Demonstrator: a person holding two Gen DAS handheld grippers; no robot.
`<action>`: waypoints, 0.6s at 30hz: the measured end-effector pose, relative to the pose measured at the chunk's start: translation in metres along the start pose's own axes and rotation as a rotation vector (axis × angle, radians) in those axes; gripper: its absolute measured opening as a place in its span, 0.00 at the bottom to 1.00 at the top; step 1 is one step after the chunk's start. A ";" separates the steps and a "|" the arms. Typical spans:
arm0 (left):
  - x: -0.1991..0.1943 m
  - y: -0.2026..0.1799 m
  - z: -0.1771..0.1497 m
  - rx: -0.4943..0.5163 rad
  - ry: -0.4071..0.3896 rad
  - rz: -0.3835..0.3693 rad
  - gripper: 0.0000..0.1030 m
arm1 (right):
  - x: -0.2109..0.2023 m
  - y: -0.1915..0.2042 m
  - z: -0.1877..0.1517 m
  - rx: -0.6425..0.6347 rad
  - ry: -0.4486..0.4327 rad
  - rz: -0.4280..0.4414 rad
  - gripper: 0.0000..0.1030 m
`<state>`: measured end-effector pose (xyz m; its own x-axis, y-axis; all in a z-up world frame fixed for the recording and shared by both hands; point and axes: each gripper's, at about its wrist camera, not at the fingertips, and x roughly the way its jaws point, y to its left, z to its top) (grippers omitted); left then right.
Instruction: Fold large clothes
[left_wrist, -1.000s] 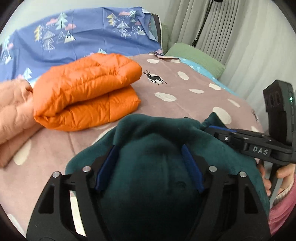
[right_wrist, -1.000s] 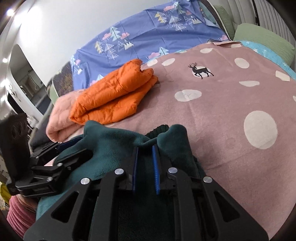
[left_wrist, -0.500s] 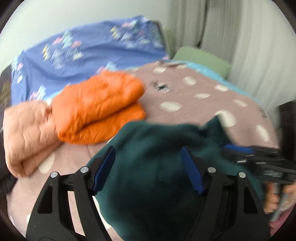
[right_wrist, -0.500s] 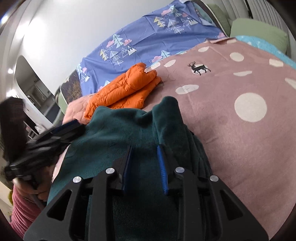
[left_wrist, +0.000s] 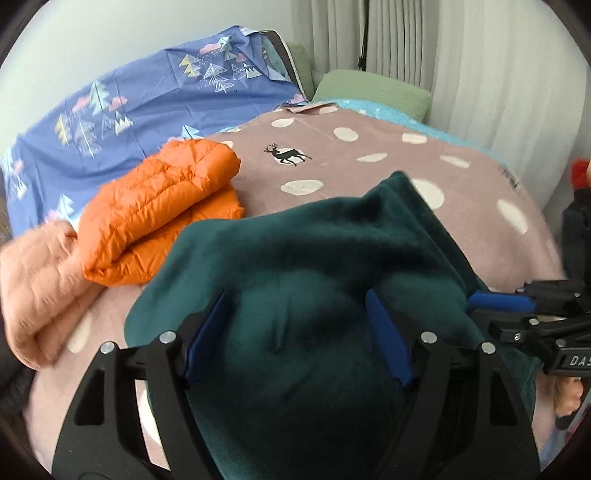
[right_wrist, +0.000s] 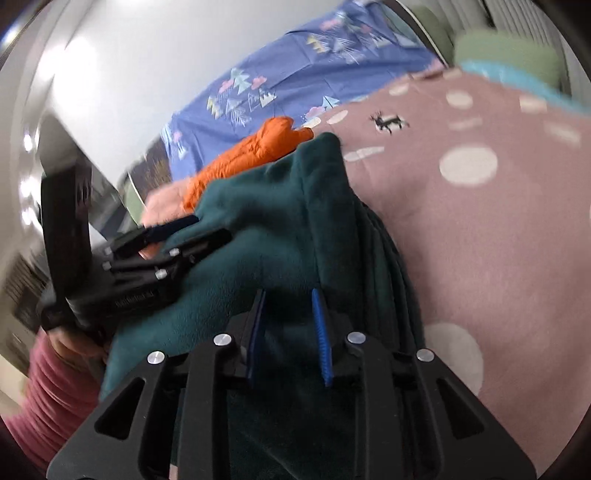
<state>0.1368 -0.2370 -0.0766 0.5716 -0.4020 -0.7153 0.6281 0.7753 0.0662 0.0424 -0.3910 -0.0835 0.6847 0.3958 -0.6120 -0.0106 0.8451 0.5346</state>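
Note:
A dark green fleece garment (left_wrist: 314, 240) is bunched at the near edge of the bed, one corner raised toward the far side. My left gripper (left_wrist: 295, 295) spans a thick bundle of it, jaws wide and easing open, pads against the cloth. My right gripper (right_wrist: 288, 295) holds a narrower fold of the same fleece (right_wrist: 277, 206), its jaws closing on it. Each gripper also shows in the other's view: the right gripper (left_wrist: 498, 301) at the fleece's right edge, the left gripper (right_wrist: 177, 229) at its left edge.
A folded orange puffer jacket (left_wrist: 159, 206) lies left of the fleece on the pink dotted blanket (left_wrist: 369, 166), beside a pale pink quilted garment (left_wrist: 37, 280). A blue tree-print sheet (left_wrist: 147, 110), a green pillow (left_wrist: 369, 92) and curtains (left_wrist: 498, 74) stand behind. A pink sleeve (right_wrist: 48, 387) shows low left.
Both grippers have carried the fleece across the bed, closer to the orange jacket. A fleece corner now rises higher. The right jaws stand a little wider than a second ago.

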 end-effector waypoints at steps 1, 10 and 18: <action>0.001 -0.003 0.001 0.007 -0.001 0.006 0.75 | -0.006 -0.004 0.002 0.047 0.007 0.017 0.20; -0.005 0.001 -0.005 -0.007 -0.022 0.013 0.75 | -0.063 -0.012 -0.030 0.070 -0.016 -0.093 0.81; -0.008 -0.002 -0.006 -0.009 -0.034 0.019 0.75 | -0.046 -0.050 -0.060 0.284 0.068 0.049 0.83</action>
<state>0.1281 -0.2323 -0.0748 0.6013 -0.4036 -0.6896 0.6121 0.7874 0.0729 -0.0322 -0.4302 -0.1165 0.6377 0.4648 -0.6142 0.1690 0.6936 0.7003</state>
